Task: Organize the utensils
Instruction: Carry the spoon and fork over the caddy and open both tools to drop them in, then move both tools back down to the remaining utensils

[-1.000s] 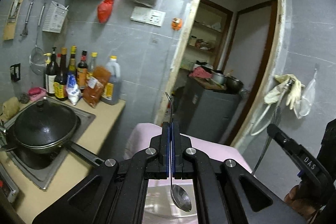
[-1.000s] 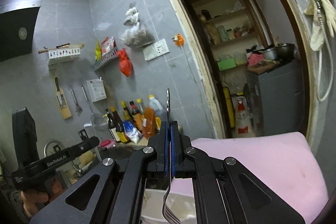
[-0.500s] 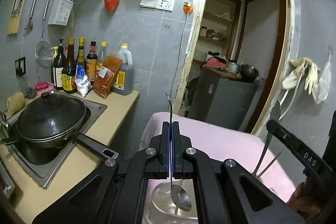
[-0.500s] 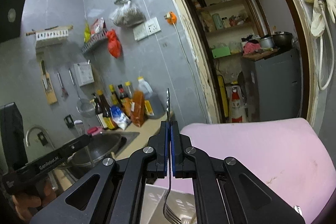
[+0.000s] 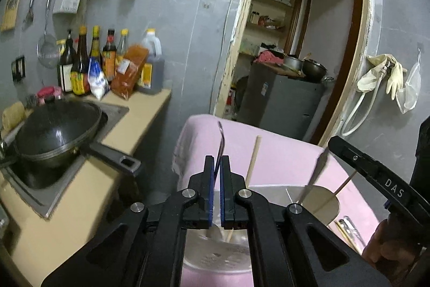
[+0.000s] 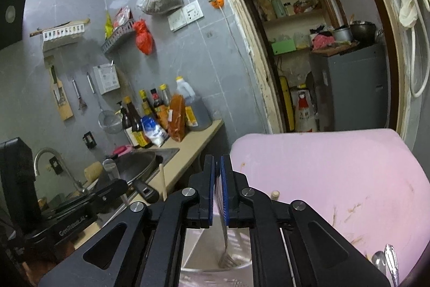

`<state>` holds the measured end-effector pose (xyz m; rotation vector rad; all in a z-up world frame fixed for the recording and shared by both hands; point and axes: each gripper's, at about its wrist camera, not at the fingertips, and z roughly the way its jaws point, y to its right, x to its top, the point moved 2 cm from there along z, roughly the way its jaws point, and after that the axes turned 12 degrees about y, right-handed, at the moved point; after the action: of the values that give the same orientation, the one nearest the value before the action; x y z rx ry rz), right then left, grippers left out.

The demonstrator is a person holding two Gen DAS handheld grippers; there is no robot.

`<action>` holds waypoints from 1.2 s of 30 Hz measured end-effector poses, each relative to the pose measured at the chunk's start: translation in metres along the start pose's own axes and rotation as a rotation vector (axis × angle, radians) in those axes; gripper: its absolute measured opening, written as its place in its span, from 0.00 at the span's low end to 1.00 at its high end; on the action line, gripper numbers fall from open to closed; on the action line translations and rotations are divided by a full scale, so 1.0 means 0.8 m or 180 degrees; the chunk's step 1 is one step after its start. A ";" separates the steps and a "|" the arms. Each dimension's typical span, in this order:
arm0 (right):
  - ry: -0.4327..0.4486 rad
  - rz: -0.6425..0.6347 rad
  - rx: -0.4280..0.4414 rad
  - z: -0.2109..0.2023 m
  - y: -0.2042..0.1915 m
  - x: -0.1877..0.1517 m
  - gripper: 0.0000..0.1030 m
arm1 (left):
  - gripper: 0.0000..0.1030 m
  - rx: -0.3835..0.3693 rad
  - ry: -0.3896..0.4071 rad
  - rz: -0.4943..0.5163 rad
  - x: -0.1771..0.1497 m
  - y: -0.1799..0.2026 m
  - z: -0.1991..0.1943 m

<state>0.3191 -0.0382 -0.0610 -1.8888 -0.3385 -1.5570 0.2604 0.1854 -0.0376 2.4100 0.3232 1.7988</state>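
Note:
My left gripper (image 5: 217,166) has its jaws slightly apart; a metal spoon (image 5: 221,137) leans loose between them, its bowl down in a metal container (image 5: 215,254) on the pink cloth (image 5: 279,152). A wooden chopstick (image 5: 252,160) stands in the container. My right gripper (image 6: 217,166) has its jaws slightly apart over the same container (image 6: 215,268); a fork (image 6: 225,257) hangs between them, tines down inside, blurred. The right gripper's body (image 5: 376,179) shows at the right of the left wrist view; the left gripper's body (image 6: 80,211) shows at the left of the right wrist view.
A black wok (image 5: 53,131) sits on the counter stove at the left, with sauce bottles (image 5: 107,63) behind it. Loose utensils (image 6: 387,260) lie on the pink cloth at the right. A doorway (image 5: 295,45) opens behind the table.
Both grippers have lowered toward the container and their jaws have parted. The spoon now tilts loose and the fork has slipped down into the container.

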 end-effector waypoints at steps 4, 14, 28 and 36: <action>0.0038 -0.0002 0.0045 -0.016 -0.004 0.011 0.18 | 0.06 -0.0062 -0.0041 -0.0158 0.005 0.001 -0.012; 0.0280 0.0015 -0.0161 -0.086 0.023 0.057 0.68 | 0.64 -0.0129 0.0275 -0.0216 0.044 0.047 -0.055; 0.0454 -0.0231 -0.0672 -0.189 0.105 0.083 1.00 | 0.92 -0.0055 0.0534 0.0221 0.031 0.151 -0.074; 0.0254 -0.0258 -0.0933 -0.223 0.156 0.066 1.00 | 0.92 -0.0116 0.0314 0.0222 -0.012 0.192 -0.068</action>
<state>0.2670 -0.2551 -0.0378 -2.0455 -0.1592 -1.8123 0.2211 0.0322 0.0031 2.3411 0.2160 1.9396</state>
